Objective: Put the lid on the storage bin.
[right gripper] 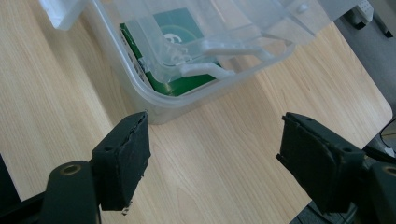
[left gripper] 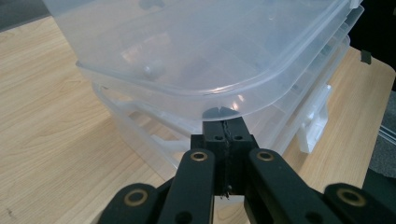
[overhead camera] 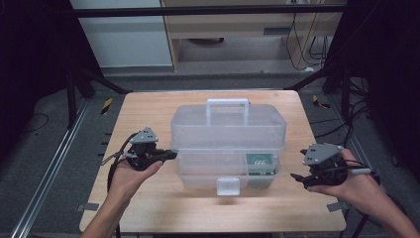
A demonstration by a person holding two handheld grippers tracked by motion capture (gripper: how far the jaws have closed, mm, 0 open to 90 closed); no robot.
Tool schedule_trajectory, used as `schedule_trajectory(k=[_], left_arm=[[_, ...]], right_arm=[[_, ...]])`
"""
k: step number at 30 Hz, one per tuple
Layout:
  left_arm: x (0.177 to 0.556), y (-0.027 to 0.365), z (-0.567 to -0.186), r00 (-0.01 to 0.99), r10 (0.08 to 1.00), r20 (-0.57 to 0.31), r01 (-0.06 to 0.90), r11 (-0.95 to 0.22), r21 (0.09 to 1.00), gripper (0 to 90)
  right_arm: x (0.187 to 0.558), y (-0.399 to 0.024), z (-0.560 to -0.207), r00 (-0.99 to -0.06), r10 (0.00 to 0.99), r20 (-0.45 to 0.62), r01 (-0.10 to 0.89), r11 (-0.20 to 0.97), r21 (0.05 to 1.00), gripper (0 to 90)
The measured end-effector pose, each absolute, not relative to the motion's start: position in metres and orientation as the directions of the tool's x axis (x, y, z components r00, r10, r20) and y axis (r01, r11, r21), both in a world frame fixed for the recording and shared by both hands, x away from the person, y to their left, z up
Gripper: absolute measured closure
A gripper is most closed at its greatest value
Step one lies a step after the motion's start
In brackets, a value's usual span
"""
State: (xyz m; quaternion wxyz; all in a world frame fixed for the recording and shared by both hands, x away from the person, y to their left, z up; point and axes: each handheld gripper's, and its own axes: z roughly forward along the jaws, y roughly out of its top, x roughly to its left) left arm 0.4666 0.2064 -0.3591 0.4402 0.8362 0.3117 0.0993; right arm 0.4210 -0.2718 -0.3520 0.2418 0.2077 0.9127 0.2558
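A clear plastic box (overhead camera: 228,134) with a white handle (overhead camera: 228,104) and a front latch (overhead camera: 228,186) stands mid-table, its lid (left gripper: 187,46) sitting a little askew above the base. A green card (overhead camera: 261,162) lies inside at the front right, and it is seen through the base wall as the green card (right gripper: 187,84). My left gripper (overhead camera: 172,154) is shut with nothing in it, and the left gripper (left gripper: 226,126) has its tips right under the lid's rim at the box's left side. My right gripper (overhead camera: 299,179) is open, a short way right of the box. The right gripper (right gripper: 215,144) has bare table between its jaws.
The wooden table (overhead camera: 148,208) has free room in front of the box and on both sides. Its right edge lies close under my right hand. Dark frame posts and trailing cables stand around it, and a cabinet (overhead camera: 247,29) stands behind.
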Motion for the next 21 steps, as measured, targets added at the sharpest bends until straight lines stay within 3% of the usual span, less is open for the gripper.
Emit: schedule_trajectory(k=[21], left_arm=[[0.461, 0.208, -0.372, 0.791, 0.603, -0.102, 0.431, -0.432, 0.793, 86.9]], right_arm=[[0.423, -0.286, -0.361, -0.783, 0.533, -0.321, 0.294, 0.772, 0.564, 24.5]])
